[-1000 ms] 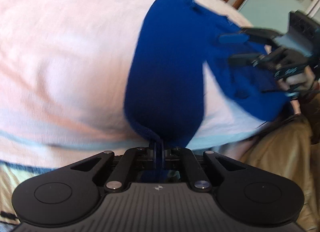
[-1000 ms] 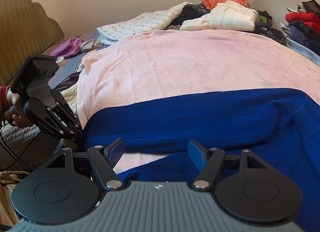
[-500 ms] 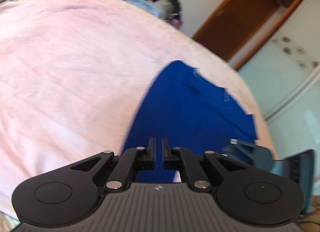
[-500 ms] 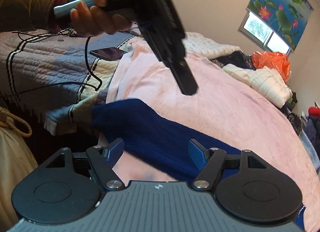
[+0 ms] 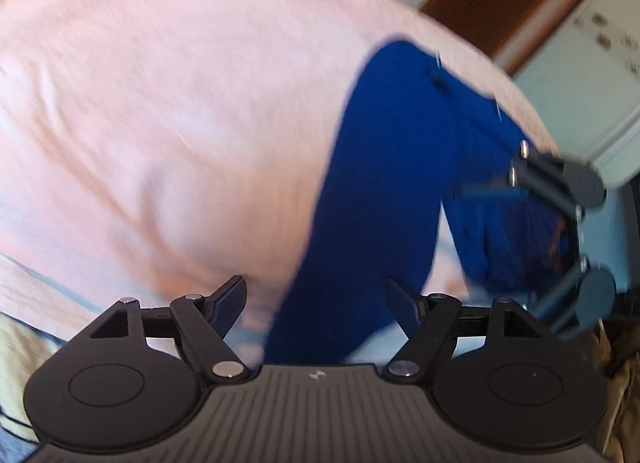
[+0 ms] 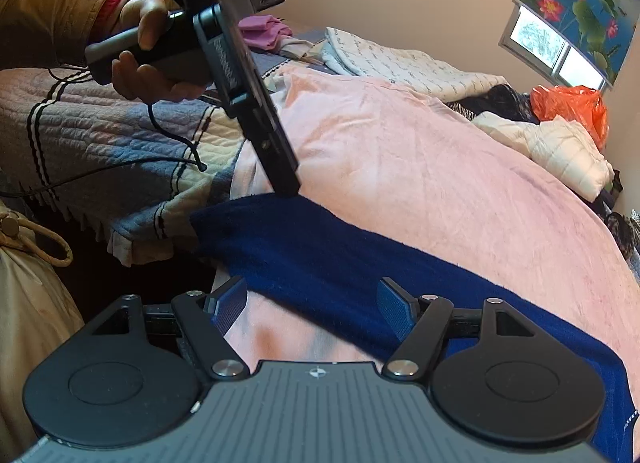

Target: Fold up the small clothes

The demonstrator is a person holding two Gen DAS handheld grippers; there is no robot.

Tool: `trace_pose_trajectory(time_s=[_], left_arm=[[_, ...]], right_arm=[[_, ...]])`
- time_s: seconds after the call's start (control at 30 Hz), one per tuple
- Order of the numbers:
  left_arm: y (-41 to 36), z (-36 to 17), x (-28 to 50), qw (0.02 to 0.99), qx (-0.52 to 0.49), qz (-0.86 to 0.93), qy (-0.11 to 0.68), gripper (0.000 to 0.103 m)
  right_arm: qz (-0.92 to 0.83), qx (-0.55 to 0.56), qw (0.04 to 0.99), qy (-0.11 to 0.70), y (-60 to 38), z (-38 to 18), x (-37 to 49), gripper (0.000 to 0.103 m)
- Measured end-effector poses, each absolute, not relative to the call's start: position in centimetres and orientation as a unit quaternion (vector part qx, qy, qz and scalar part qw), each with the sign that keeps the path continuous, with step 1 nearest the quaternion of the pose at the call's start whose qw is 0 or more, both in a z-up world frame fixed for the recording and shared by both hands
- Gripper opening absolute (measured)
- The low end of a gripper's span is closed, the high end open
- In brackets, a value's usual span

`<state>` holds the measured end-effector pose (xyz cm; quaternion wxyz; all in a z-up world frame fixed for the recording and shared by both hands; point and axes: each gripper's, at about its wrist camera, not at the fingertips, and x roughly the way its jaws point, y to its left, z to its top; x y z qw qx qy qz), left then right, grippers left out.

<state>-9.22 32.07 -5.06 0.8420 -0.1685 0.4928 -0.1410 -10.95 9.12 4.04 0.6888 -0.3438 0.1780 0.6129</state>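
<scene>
Plainly, one dark blue knitted garment (image 6: 320,251) lay spread on the pale pink fleece blanket (image 6: 420,167) covering the bed, one long folded strip running from the near left edge toward the far right. It looked soft, limp and light, apt to sag and stretch, so a hemmed edge or corner seemed the best place to pinch it. Two grippers were counted. The left gripper (image 5: 316,299) had just been opening, its jaws now wide apart with blue cloth lying beneath them, unpressed. The right gripper (image 6: 312,303) likewise stood apart over the garment, gripping nothing. One orange plastic bag (image 6: 568,107) sat far right among heaped laundry.
</scene>
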Motion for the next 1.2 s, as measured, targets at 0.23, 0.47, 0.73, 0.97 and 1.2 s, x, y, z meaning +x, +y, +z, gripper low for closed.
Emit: trace_pose_trajectory(time_s=[0.23, 0.47, 0.73, 0.97, 1.2], left_arm=[[29.2, -2.5, -8.8, 0.857, -0.12, -0.16, 0.475, 0.006], [27.8, 3.9, -4.1, 0.9, -0.096, -0.159, 0.394, 0.006], [33.2, -1.2, 4.4, 0.837, -0.237, -0.095, 0.484, 0.009], [36.7, -1.8, 4.7, 0.832, -0.301, -0.067, 0.462, 0.066], [38.8, -0.5, 3.0, 0.851, -0.336, -0.016, 0.403, 0.08]], right_arm=[[0.597, -0.318, 0.711, 0.192, 8.0, 4.0, -9.5, 0.077], [0.574, -0.272, 0.747, 0.199, 6.8, 4.8, -7.4, 0.078], [0.515, -0.288, 0.791, 0.164, 6.3, 5.7, -5.4, 0.079], [0.508, -0.478, 0.716, 0.028, 10.5, 2.2, -7.9, 0.071], [0.517, -0.525, 0.676, -0.018, 15.3, -0.8, -9.4, 0.055]])
